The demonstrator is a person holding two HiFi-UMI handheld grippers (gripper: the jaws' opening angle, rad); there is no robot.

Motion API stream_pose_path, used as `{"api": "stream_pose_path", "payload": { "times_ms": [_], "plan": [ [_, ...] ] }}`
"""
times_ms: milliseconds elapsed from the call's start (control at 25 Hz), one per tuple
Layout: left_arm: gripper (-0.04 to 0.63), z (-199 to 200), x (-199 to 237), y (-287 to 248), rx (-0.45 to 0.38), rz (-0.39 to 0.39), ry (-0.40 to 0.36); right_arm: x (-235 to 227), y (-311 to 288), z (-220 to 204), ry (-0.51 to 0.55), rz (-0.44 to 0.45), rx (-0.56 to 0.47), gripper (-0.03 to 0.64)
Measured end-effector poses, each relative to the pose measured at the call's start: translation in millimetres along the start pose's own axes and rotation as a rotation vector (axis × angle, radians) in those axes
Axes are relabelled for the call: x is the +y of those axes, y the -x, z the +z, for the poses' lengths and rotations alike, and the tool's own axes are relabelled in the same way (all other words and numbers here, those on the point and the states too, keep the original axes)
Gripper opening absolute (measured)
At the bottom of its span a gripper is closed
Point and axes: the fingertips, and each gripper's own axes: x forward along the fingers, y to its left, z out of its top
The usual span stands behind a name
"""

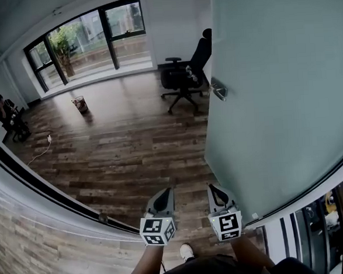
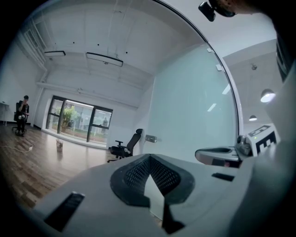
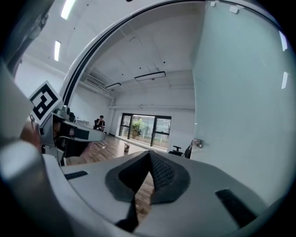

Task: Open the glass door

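The frosted glass door stands swung open at the right of the head view, with its metal handle on the near edge. My left gripper and right gripper are side by side low in that view, over the doorway's floor, left of the door and apart from it. Both are shut, with nothing between the pads. In the left gripper view the jaws point into the room, with the door and handle to the right. The right gripper likewise has the door on its right.
A black office chair stands just beyond the door's edge. A small bin sits on the wooden floor, and a person sits at the far left. Large windows line the back wall. A dark floor track crosses the doorway.
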Motion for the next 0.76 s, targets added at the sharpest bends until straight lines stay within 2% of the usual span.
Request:
{"api": "stream_pose_path", "payload": {
  "times_ms": [160,360,560,760],
  "plan": [
    [-0.002,-10.1,-20.0,19.0,0.004,0.031,0.0,-1.9,27.0,-1.4,-0.015,0.011,-0.024,0.014],
    [-0.002,-12.9,-66.7,57.3,-0.014,0.056,-0.015,-6.6,86.0,-4.0,-0.036,0.012,-0.042,0.014],
    [-0.002,-24.8,-108.9,96.3,-0.008,0.052,-0.02,-26.9,147.5,-29.5,-0.055,-0.048,-0.011,0.014],
    [-0.002,-37.8,-134.4,142.5,0.015,0.05,0.013,-12.7,207.4,-44.1,-0.074,-0.085,0.005,0.014]
  ]
}}
